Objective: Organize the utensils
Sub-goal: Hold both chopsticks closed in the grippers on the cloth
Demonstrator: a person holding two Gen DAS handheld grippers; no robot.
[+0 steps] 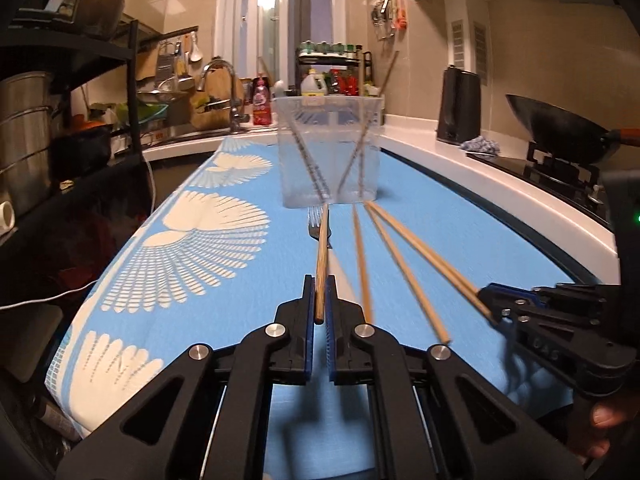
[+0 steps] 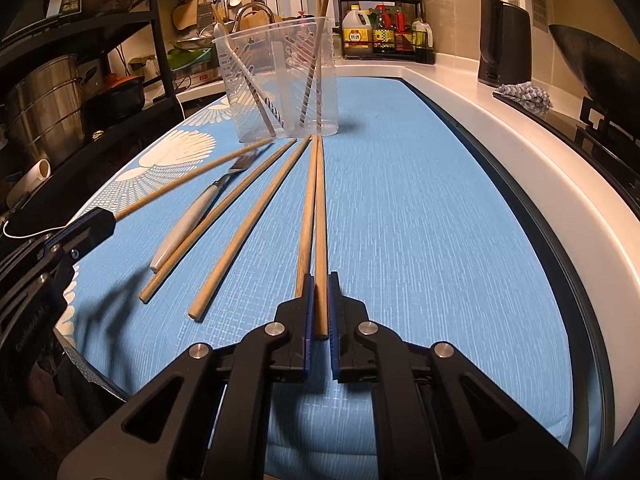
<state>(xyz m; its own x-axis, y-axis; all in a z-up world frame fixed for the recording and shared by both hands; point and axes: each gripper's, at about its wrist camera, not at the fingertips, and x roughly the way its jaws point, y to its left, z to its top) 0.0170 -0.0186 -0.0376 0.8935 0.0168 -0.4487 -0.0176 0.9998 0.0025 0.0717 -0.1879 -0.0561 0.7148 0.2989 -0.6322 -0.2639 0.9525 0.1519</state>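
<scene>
A clear plastic holder [image 1: 330, 152] [image 2: 280, 80] stands on the blue mat and holds several chopsticks. My left gripper [image 1: 319, 292] is shut on a wooden chopstick [image 1: 322, 256] that points at the holder; it also shows in the right wrist view [image 2: 192, 176]. My right gripper [image 2: 319, 292] is shut on a chopstick [image 2: 321, 220], with a second one [image 2: 306, 216] lying right beside it. My right gripper also shows in the left wrist view [image 1: 490, 304]. Two loose chopsticks [image 2: 248, 224] and a white-handled fork [image 2: 192, 216] lie on the mat between the grippers.
The blue patterned mat [image 2: 420, 220] covers the counter. A wok [image 1: 560, 128] sits on the stove at right, with a cloth [image 1: 480, 146] and black kettle [image 1: 460, 106] beyond. A sink tap [image 1: 224, 80] and bottle rack [image 2: 384, 28] stand behind the holder. A shelf with pots [image 2: 44, 92] is at left.
</scene>
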